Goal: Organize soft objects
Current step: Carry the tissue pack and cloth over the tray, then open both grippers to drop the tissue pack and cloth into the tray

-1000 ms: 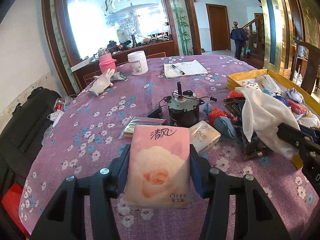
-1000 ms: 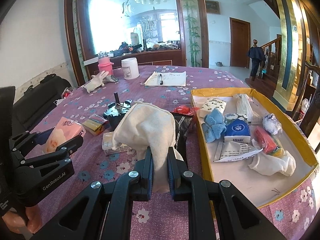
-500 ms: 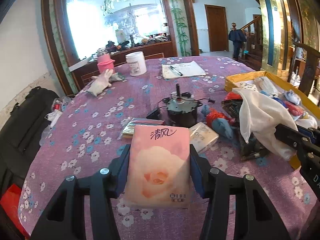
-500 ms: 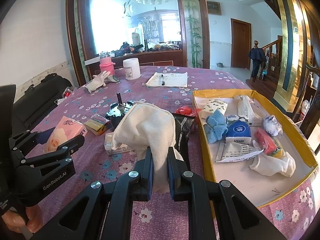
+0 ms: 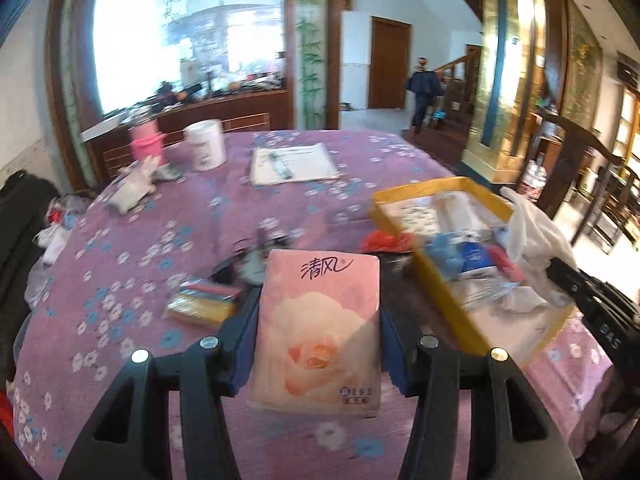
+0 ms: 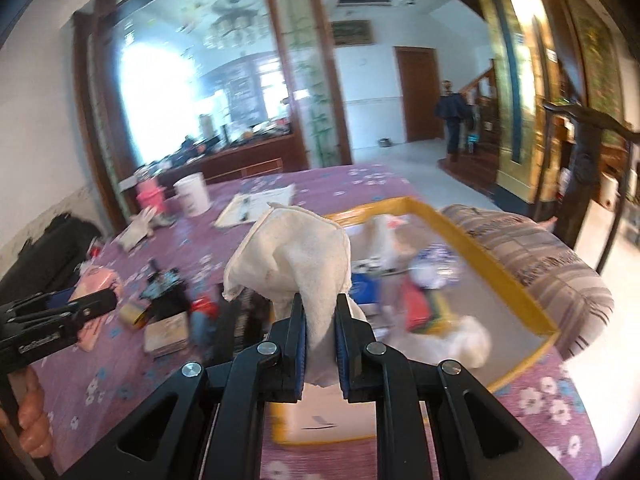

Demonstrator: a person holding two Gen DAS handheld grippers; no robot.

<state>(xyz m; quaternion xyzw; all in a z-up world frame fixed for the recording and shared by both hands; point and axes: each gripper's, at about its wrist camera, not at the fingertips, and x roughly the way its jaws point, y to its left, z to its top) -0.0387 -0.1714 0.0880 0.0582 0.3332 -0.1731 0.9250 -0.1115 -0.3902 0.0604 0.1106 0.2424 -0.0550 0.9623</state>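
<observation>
Purple floral tablecloth below: left gripper fingers clamp tissue pack; right gripper pinches white cloth.

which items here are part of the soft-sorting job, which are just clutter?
Job:
pink rose-print tissue pack, in left tongs
cream cloth, in right tongs
yellow-rimmed tray

Clutter:
white plastic jar
paper sheets with pen
pink bottle

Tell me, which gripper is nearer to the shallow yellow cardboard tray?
Right. The right gripper, clamping a cream cloth, is over the yellow tray; the left gripper, gripping a pink tissue pack, is beside it.
</observation>
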